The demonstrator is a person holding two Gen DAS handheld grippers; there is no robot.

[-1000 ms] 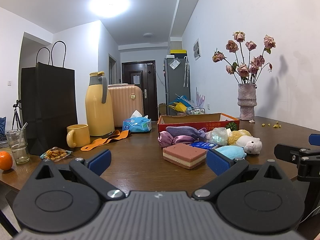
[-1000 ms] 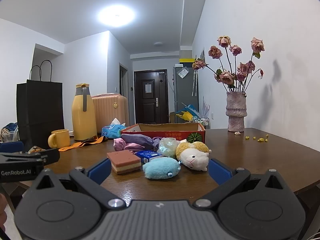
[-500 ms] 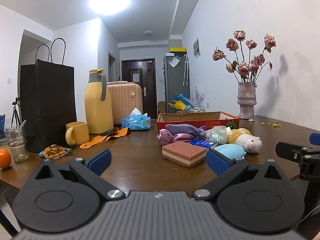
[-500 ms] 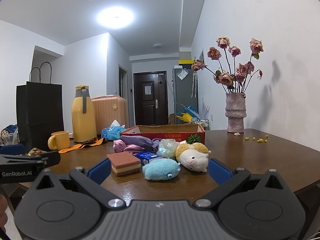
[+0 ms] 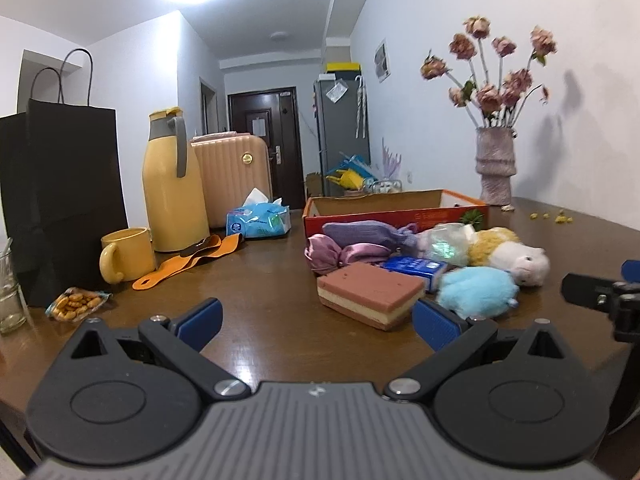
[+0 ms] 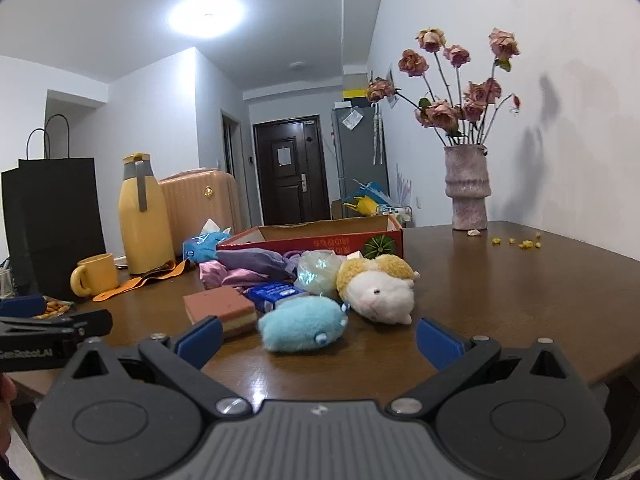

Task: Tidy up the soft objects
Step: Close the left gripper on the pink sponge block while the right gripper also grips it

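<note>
Both grippers hung low over the near edge of the brown desk (image 5: 260, 280), each with its blue-padded fingers spread wide and nothing between them. The left gripper (image 5: 316, 320) faced the layered pink sponge (image 5: 370, 294); the right gripper (image 6: 318, 338) faced the blue plush (image 6: 302, 322), which lay just beside the sponge. Behind the blue plush the white and yellow plush (image 6: 378, 286) lay on its side, touching a crumpled clear bag (image 6: 318, 272). A blue packet (image 6: 276, 292) sat between sponge and bag, and purple cloth bundles (image 5: 352, 242) lay against the front wall of the open red box (image 5: 394, 216). Whether the box held anything could not be made out from this low angle. Well to the left stood a yellow mug (image 5: 124, 254) and a yellow flask (image 5: 172, 188).
</note>
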